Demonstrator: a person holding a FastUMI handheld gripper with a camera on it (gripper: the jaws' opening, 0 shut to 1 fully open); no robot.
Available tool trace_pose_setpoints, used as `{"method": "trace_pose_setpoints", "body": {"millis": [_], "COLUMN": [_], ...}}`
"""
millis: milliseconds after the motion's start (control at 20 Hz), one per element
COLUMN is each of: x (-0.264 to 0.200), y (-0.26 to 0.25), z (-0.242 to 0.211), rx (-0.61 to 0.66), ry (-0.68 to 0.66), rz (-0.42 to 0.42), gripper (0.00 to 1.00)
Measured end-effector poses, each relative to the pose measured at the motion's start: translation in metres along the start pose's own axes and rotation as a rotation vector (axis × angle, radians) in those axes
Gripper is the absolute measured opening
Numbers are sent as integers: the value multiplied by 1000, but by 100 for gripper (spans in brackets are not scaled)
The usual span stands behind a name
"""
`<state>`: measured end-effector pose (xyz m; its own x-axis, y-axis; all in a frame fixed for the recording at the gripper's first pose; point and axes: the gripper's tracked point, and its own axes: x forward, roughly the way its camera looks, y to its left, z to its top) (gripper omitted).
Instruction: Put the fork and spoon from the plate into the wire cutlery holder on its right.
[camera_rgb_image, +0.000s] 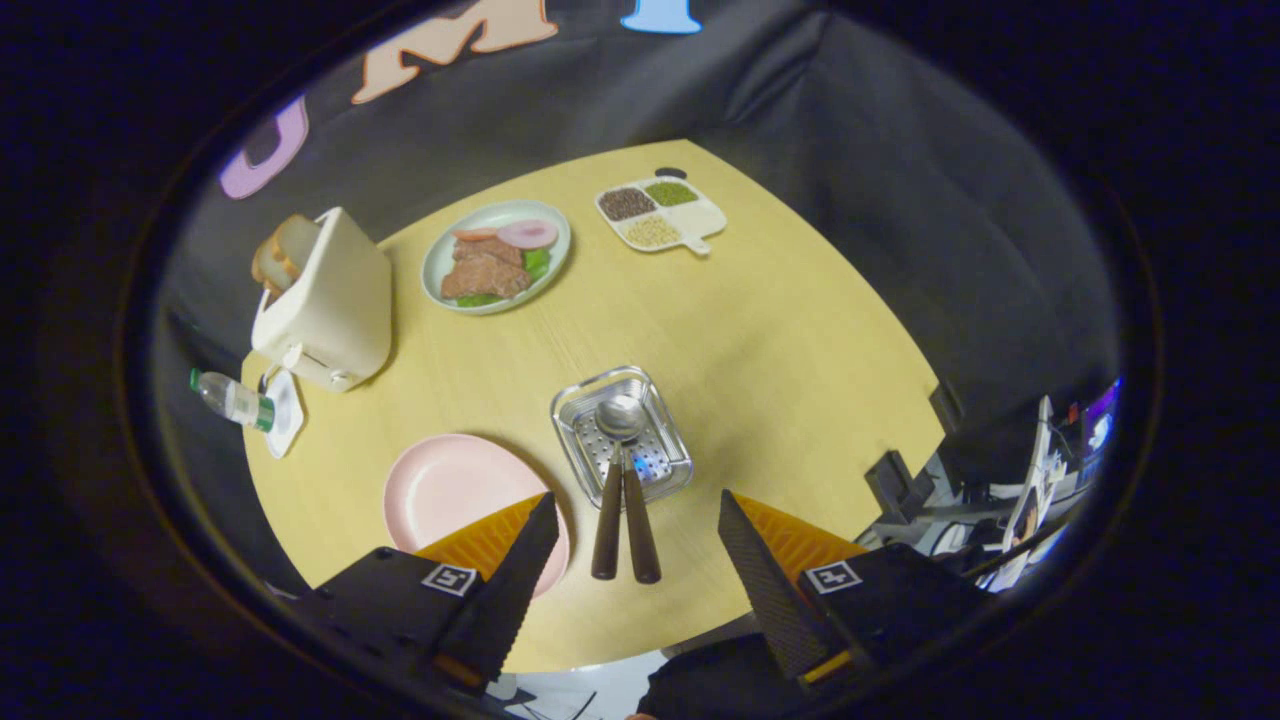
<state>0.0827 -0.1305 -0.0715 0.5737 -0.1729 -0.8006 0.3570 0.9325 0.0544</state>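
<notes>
The pink plate (450, 485) lies bare on the yellow table, just ahead of my left finger. To its right stands the metal cutlery holder (575, 402), a perforated tray seen from above. The spoon (620, 416) rests in it with its bowl up. A second utensil, likely the fork (641, 535), lies beside it, its head hidden under the spoon. Their two dark handles stick out over the holder's near rim and run side by side toward me. My gripper (636, 497) hovers high above these handles, open wide, with nothing held between the fingers.
A cream toaster (325, 300) with bread slices (283, 250) stands at the far left. A plate of meat and vegetables (495, 255) and a divided dish of grains (660, 212) sit at the back. A water bottle (230, 398) lies by the left edge.
</notes>
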Motion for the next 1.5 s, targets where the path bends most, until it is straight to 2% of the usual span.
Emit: {"method": "trace_pose_setpoints", "body": {"millis": [250,450,600,800,900,1000,1050,1200,1500], "x": [-27,-72,-121,-182,-213,-228,-227,-220,-222], "y": [3,30,48,59,62,46,36,18,11], "z": [29,70,90,101,100,96,92,76,61], "rx": [-137,-129,-187,-209,-181,-143,-134,-146,-156], "ry": [-295,-608,-835,-1077,-1195,-1283,-1300,-1285,-1275], "rz": [95,316,459,535,576,561,527,455,442], "gripper": [100,100,100,100,100,100,100,100,100]}}
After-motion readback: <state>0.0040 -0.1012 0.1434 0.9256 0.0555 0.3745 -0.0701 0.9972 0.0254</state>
